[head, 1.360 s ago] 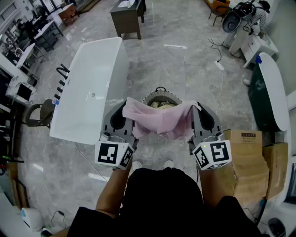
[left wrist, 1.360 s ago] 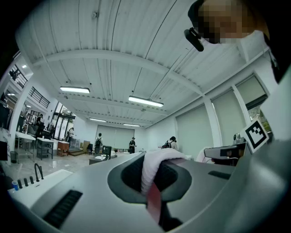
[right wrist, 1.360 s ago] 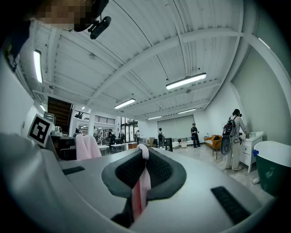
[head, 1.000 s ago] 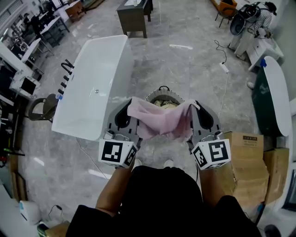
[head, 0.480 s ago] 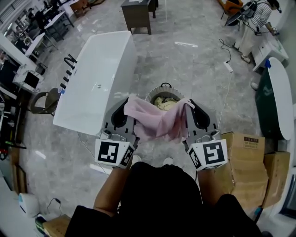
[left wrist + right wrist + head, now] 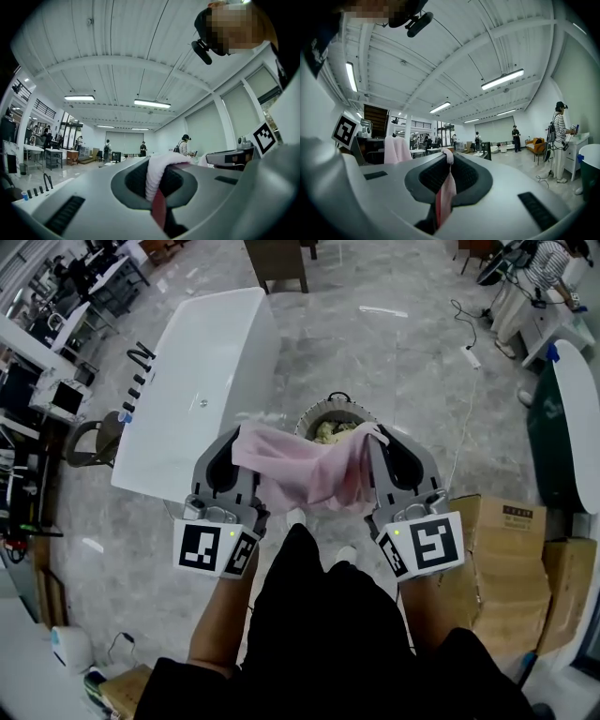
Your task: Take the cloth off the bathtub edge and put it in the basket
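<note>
**Item:** cloth (image 6: 305, 472), pink, 1 piece.

**Location:** In the air on the person's side of the basket (image 6: 349, 410), stretched as a sagging span between 2 grippers. In the head view its far edge overlaps the basket's near rim. It isn't inside the basket.

**Surroundings:** The white bathtub (image 6: 199, 381) stands to the left of the basket, and nothing pink shows on its rim. A pale bundle (image 6: 330, 432) lies inside the basket. Cardboard boxes (image 6: 511, 549) sit to the right of the basket, nearer the person.

**Progress:**
- Step 1, lifting the cloth off the bathtub edge, appears done.
- Step 2 is not yet done. By my judgement, the cloth has to go forward over the basket's opening, then be lowered and released.

**Left gripper (image 6: 236, 435):** The jaws are clenched on the cloth's left corner. The left gripper view shows a pale fold rising from between the pads and draping over toward the right. The gripper sits left of the basket and nearer the person, on the bathtub side.

**Right gripper (image 6: 378, 437):** The jaws are pinched on the cloth's right corner. The right gripper view shows a pink strip trapped between the pads. The gripper sits just right of the basket's near rim.

**Pose:** Both grippers are held about level and side by side, tips pointing away from the person toward the basket. The marker cubes face back toward the body. Both forearms reach forward from the torso, roughly parallel. The gap between the tips lets the cloth droop in the middle.
</note>
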`<action>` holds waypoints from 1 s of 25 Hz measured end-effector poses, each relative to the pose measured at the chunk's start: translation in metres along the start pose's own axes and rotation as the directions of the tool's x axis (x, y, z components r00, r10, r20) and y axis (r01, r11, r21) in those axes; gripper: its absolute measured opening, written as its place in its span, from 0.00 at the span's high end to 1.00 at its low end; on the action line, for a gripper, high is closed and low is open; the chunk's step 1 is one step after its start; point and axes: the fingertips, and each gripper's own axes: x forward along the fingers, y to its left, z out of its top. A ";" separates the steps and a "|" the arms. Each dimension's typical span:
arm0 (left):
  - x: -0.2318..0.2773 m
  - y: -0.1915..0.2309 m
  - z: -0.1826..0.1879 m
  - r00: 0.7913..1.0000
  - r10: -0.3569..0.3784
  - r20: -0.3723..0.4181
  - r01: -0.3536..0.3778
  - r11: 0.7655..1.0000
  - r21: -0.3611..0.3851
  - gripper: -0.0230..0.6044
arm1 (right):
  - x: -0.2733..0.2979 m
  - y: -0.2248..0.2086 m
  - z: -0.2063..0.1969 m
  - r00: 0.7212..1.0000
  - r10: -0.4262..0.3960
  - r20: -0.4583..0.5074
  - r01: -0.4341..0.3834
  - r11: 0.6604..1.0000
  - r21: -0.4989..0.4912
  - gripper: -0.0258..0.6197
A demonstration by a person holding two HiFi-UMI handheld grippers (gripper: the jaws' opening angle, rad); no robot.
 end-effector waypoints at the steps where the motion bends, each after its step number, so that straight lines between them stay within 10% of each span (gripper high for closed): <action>1: 0.005 0.002 -0.002 1.000 -0.003 -0.002 0.003 1.000 -0.001 0.94 | 0.003 -0.003 -0.001 1.000 -0.005 0.000 0.005 1.000 0.004 0.91; 25: 0.159 0.075 -0.049 0.971 -0.237 -0.014 0.231 0.954 -0.190 0.94 | 0.154 -0.060 -0.042 0.979 -0.141 -0.149 0.140 0.990 -0.017 0.91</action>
